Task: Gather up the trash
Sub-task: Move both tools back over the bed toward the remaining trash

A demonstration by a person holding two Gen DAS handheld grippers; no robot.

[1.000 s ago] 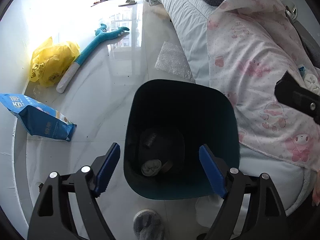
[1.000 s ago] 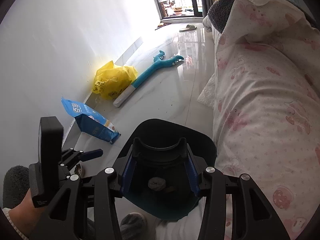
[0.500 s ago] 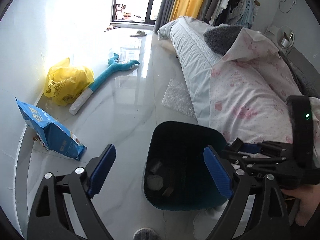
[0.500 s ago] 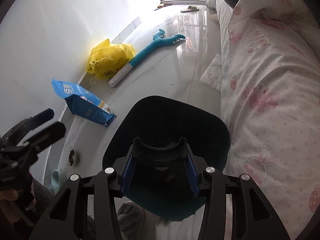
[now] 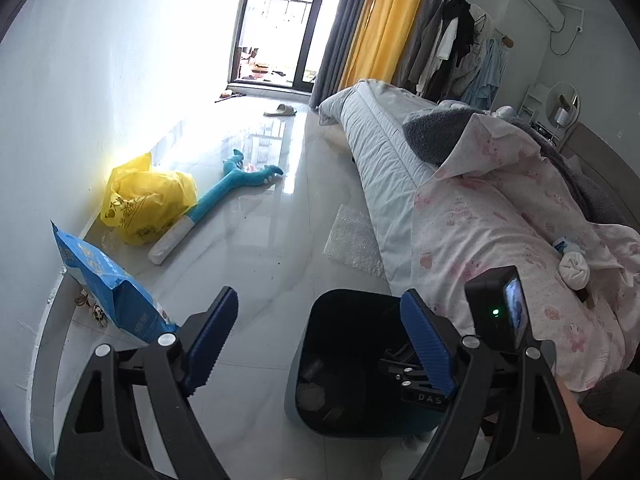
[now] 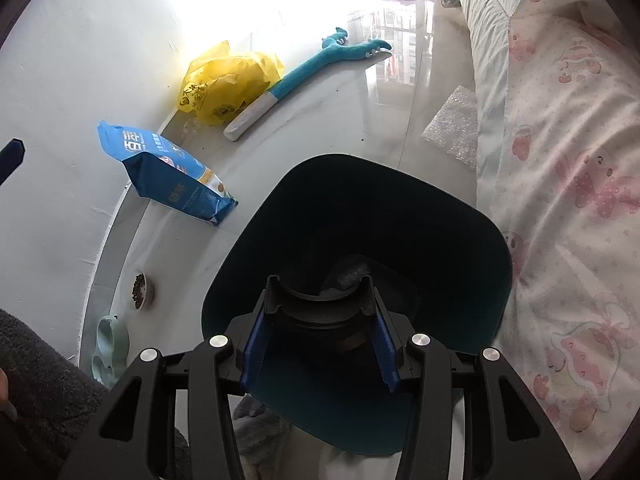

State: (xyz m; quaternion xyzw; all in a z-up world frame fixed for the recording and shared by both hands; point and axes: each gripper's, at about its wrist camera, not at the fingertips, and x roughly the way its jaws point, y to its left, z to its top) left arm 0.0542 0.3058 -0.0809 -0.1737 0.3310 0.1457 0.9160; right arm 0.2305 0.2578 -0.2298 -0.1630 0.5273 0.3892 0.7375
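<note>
A dark teal trash bin (image 5: 352, 364) stands on the glossy floor beside the bed; it also shows in the right wrist view (image 6: 400, 216). My right gripper (image 6: 320, 332) is shut on a round black object (image 6: 324, 300) and holds it over the bin's mouth. My left gripper (image 5: 320, 340) is open and empty, raised above the floor left of the bin. Crumpled trash (image 5: 308, 392) lies at the bin's bottom. A white wad (image 5: 574, 268) lies on the pink bedding.
A blue bag (image 5: 108, 292), a yellow plastic bag (image 5: 148, 200) and a teal plush toy (image 5: 224, 196) lie by the white wall. Bubble wrap (image 5: 354, 240) lies beside the bed (image 5: 392, 168). Pet bowls (image 6: 140, 292) sit near the wall.
My left gripper has lifted and tilted up away from the bin, showing more of the room. My right gripper has moved closer over the bin with the black object.
</note>
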